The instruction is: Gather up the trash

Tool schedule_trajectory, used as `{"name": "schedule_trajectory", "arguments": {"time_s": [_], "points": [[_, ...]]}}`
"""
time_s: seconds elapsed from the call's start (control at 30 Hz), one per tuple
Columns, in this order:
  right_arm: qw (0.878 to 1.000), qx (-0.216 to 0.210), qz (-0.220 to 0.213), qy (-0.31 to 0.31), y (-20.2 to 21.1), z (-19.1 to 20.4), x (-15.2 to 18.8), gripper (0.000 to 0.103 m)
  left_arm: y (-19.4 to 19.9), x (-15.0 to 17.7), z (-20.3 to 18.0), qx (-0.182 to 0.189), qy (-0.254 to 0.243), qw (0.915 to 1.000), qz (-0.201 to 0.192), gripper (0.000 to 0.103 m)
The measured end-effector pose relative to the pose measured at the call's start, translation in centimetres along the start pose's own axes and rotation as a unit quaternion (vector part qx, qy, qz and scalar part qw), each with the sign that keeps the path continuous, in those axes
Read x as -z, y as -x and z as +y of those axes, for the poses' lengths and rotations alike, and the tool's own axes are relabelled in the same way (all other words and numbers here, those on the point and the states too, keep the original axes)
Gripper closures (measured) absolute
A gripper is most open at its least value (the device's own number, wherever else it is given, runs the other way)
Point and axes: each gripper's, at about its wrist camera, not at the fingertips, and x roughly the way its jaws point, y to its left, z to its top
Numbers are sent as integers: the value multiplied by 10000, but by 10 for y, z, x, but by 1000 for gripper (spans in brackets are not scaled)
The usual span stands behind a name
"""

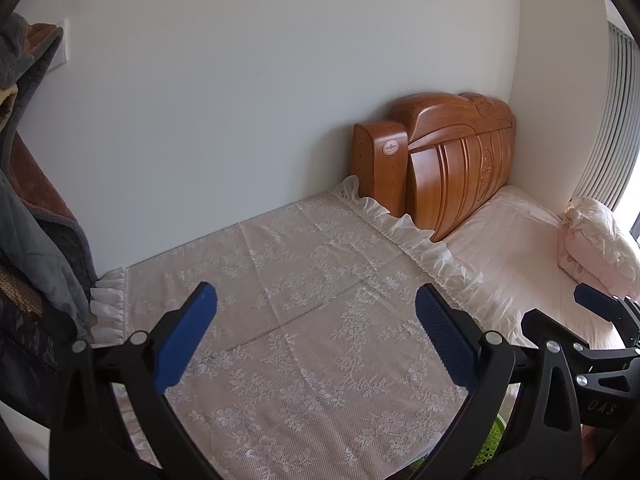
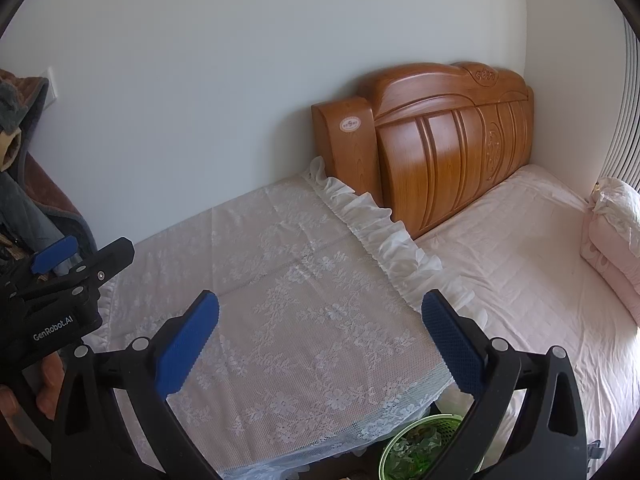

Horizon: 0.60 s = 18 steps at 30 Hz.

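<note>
Both tools, the left (image 1: 316, 336) and right (image 2: 320, 340), are hovering released and empty over the lace-covered bench (image 2: 288, 280), a green bin (image 2: 420, 444) sitting just beside it.

Both wrist views side by side, angled down, sharing lace cloth (image 1: 304, 280), headboard (image 2: 452, 152)

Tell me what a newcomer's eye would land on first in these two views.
The carved wooden headboard stands out first, against the wall at the head of the pink bed. Next, the white lace cloth over the surface beside it, under both open grippers, left and right. A green basket sits low between cloth and bed.
</note>
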Motion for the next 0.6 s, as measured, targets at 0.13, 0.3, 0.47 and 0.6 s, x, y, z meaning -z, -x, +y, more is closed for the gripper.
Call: {"name": "schedule_trajectory", "arguments": {"time_s": [0.13, 0.3, 0.47, 0.6], "points": [[10000, -3, 15, 10, 0, 1, 1, 2, 0, 0, 0, -4, 0, 10000, -5, 8], [10000, -5, 17, 17, 0, 0, 2, 2, 1, 1, 0, -1, 8, 10000, -3, 8], [10000, -9, 27, 13, -1, 0, 2, 2, 1, 1, 0, -13, -3, 10000, 3, 8], [10000, -5, 37, 16, -1, -1, 3, 2, 0, 1, 1, -36, -2, 10000, 24, 8]]}}
